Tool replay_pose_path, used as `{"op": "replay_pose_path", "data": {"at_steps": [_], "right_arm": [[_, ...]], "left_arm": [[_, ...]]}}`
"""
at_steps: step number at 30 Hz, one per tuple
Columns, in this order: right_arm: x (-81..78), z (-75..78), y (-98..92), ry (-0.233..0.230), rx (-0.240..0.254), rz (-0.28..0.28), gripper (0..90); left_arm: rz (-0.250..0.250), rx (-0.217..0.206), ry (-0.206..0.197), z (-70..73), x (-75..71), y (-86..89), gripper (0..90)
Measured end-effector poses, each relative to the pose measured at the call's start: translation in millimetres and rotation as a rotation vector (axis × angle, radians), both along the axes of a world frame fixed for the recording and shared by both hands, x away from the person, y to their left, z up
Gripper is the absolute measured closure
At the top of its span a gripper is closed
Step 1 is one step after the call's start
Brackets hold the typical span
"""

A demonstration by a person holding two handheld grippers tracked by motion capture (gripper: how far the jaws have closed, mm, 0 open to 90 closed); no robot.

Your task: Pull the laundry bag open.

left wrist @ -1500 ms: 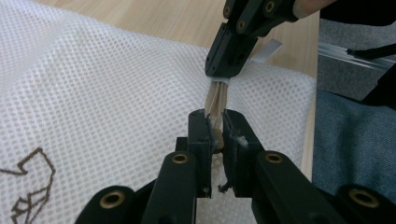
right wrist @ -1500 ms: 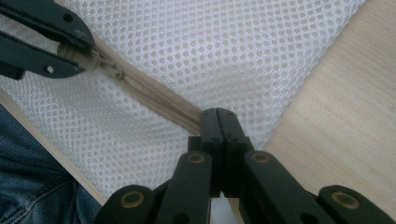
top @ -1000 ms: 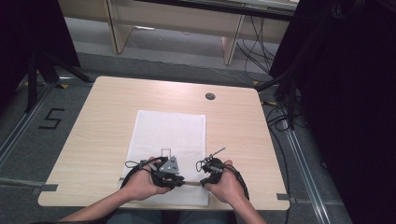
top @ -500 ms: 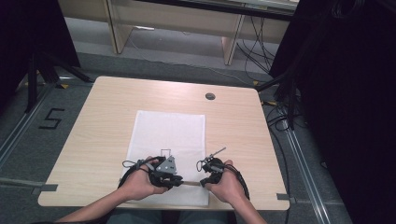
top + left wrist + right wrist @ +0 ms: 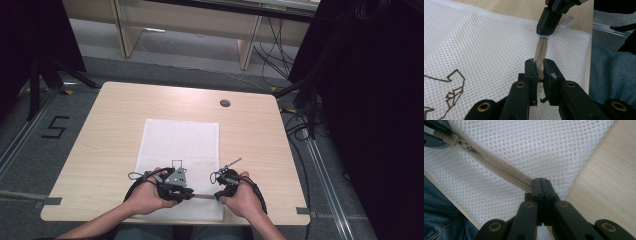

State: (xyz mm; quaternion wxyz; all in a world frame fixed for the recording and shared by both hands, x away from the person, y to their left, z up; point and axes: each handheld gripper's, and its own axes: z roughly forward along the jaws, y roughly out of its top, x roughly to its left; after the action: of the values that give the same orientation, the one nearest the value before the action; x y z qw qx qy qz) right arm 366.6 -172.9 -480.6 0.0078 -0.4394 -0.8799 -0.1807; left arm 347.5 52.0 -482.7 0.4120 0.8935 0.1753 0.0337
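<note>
Gripping the beige zipper (image 5: 499, 168) of the white mesh bag (image 5: 180, 145), the right gripper (image 5: 541, 181) clamps its end at lower centre. The left gripper (image 5: 539, 66), clenched on the slider, could tear mesh or slip off if pulled askew.

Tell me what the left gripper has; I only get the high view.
Observer: The left gripper is shut on the zip pull.
Operator: Give me the right one.
Observer: The right gripper is shut on the end of the zip, at a corner of the bag.
Operator: Report the zip between them.
Observer: It runs straight from one gripper to the other, and its teeth look closed there.
</note>
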Motion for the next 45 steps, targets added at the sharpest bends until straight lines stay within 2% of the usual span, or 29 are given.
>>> {"op": "replay_pose_path", "data": {"at_steps": [1, 4, 5, 13, 17, 19, 20, 23, 25, 27, 28, 30, 34, 36, 37, 38, 45], "right_arm": [[-0.1, 0.0, 0.0, 0.0, 0.0, -0.001, 90.0], [1.0, -1.0, -0.9, -0.013, 0.004, 0.013, 90.0], [0.4, -0.3, -0.4, -0.002, 0.008, 0.0, 90.0], [1.2, -0.7, -1.1, -0.006, 0.011, 0.008, 90.0], [1.1, -0.7, -1.0, -0.006, 0.011, 0.007, 90.0], [1.1, -0.7, -1.0, -0.006, 0.011, 0.007, 90.0], [1.1, -0.7, -1.0, -0.006, 0.01, 0.007, 90.0], [1.2, -0.8, -1.1, -0.006, 0.01, 0.006, 90.0], [1.0, -0.6, -1.1, -0.003, 0.01, 0.0, 90.0], [1.2, -0.7, -1.3, -0.006, 0.011, 0.006, 90.0], [1.1, -0.9, -1.2, -0.007, 0.011, 0.006, 90.0], [1.0, -0.8, -1.2, -0.008, 0.011, 0.006, 90.0], [-0.2, -0.2, 0.6, -0.005, -0.008, -0.004, 90.0], [-0.9, 0.9, 2.2, 0.0, -0.014, -0.013, 90.0], [-1.1, 1.2, 2.5, 0.006, -0.016, -0.019, 90.0], [0.0, 0.3, 1.4, -0.004, -0.011, -0.003, 90.0], [0.7, -0.8, -0.5, -0.012, -0.001, 0.008, 90.0]], "left_arm": [[-0.001, 0.013, -0.003, 0.7, 0.1, 0.5, 81.7], [0.001, 0.007, -0.005, 1.3, 0.6, 2.6, 81.7], [0.005, -0.001, 0.005, 0.8, 0.5, 2.8, 81.7], [0.02, -0.006, 0.007, 2.5, 0.3, 10.4, 81.7], [-0.001, -0.009, -0.004, 2.6, 1.2, 12.3, 81.7], [0.006, 0.004, -0.011, 3.2, 0.3, 12.4, 81.7], [0.018, -0.008, 0.005, 3.0, -0.7, 12.8, 81.7], [0.011, 0.01, -0.012, 4.0, 0.4, 16.1, 81.7], [0.022, -0.018, 0.013, 2.8, -0.5, 17.1, 81.7], [0.019, 0.005, -0.001, 3.5, -0.7, 18.0, 81.7], [0.019, -0.008, 0.003, 3.2, -1.0, 17.8, 81.7], [0.016, -0.003, 0.0, 3.4, -0.9, 17.9, 81.7], [0.011, -0.003, -0.005, 3.8, 0.3, 18.6, 81.7], [0.026, -0.013, 0.011, 3.3, -0.6, 18.1, 81.7], [0.019, -0.004, 0.0, 3.7, -0.3, 18.7, 81.7], [0.026, -0.013, 0.012, 3.9, -0.4, 19.2, 81.7], [0.022, -0.007, 0.003, 4.2, -0.7, 19.4, 81.7]]}}
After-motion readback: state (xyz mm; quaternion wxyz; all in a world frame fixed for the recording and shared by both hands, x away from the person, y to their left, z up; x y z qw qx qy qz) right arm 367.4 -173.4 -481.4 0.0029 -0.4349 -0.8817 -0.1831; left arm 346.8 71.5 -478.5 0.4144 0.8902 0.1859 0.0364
